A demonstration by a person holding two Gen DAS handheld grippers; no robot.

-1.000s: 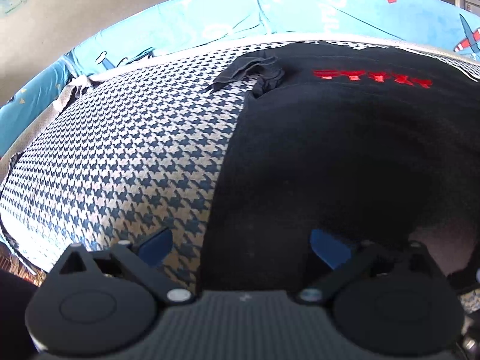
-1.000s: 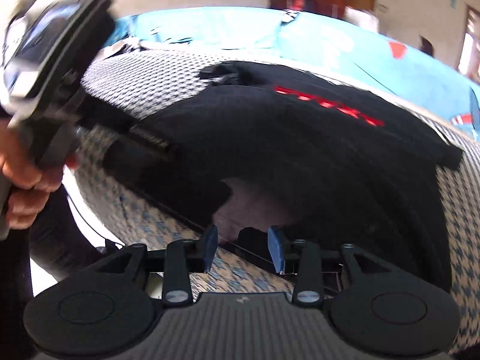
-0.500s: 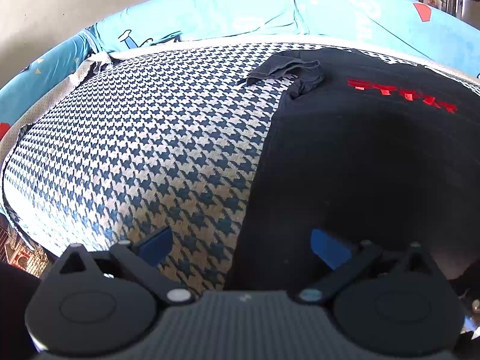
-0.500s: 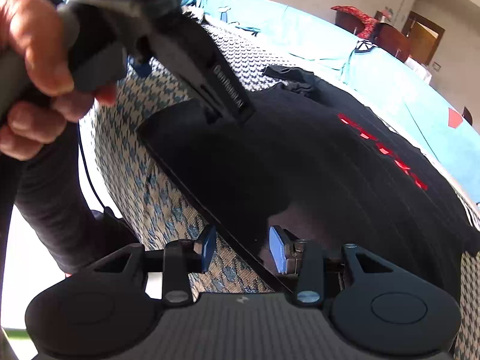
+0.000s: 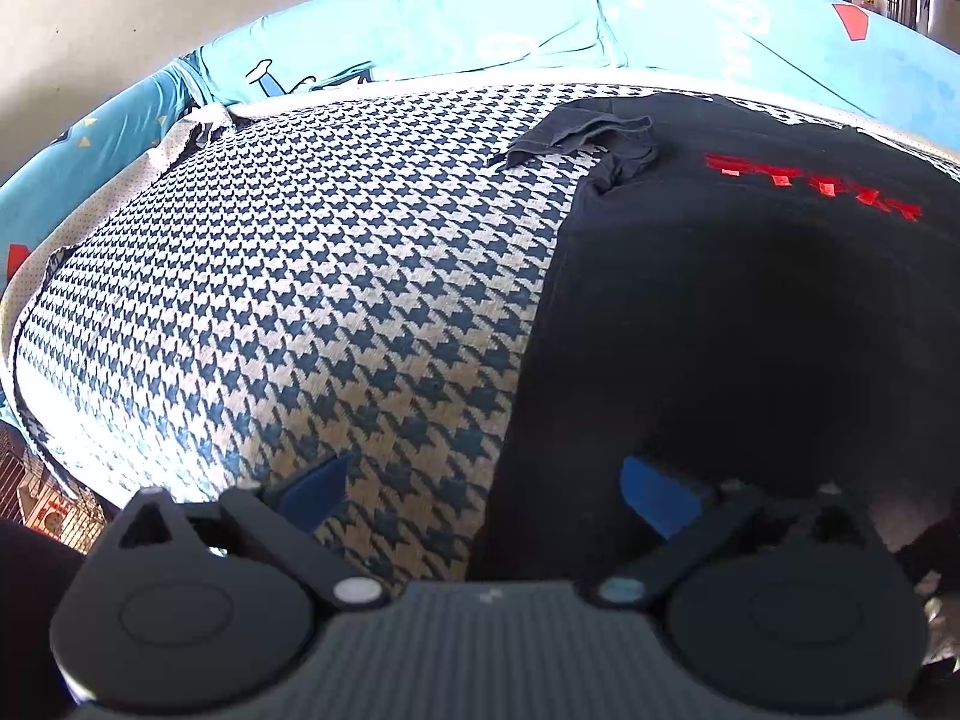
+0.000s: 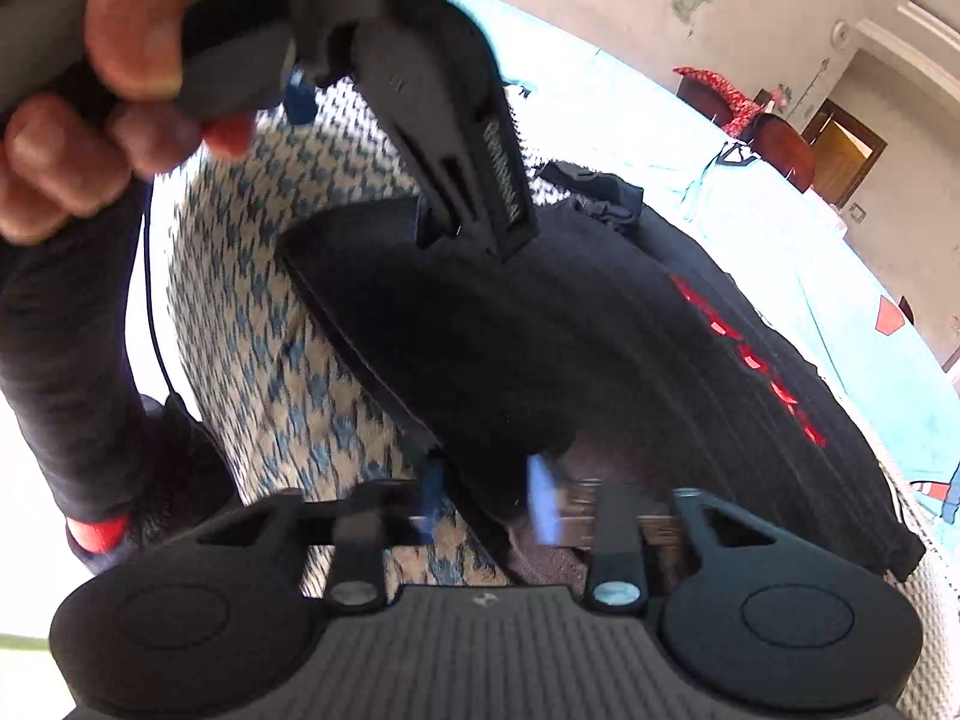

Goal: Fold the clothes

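A black T-shirt (image 5: pixel 750 330) with red lettering (image 5: pixel 810 186) lies flat on the houndstooth cover (image 5: pixel 300 300), one sleeve (image 5: pixel 594 132) crumpled at its far left corner. My left gripper (image 5: pixel 486 495) is open wide, low over the shirt's left edge, which runs between its blue pads. In the right wrist view a hand (image 6: pixel 90 90) holds that gripper, and one of its black fingers (image 6: pixel 480 180) points down at the shirt's near corner. My right gripper (image 6: pixel 486 498) is closing, its blurred pads still apart, with the hem of the T-shirt (image 6: pixel 540 348) between them.
A light blue printed sheet (image 5: pixel 480 24) rises behind the cover. The near edge of the houndstooth cover (image 6: pixel 240 300) drops off beside a person's dark sleeve (image 6: pixel 72 360). At the back right stand a red-draped chair (image 6: pixel 750 114) and a wooden door (image 6: pixel 846 150).
My right gripper has rolled and come in low at the shirt's hem, its pads a little narrower. The left gripper now looms larger in its view. The left view has barely shifted.
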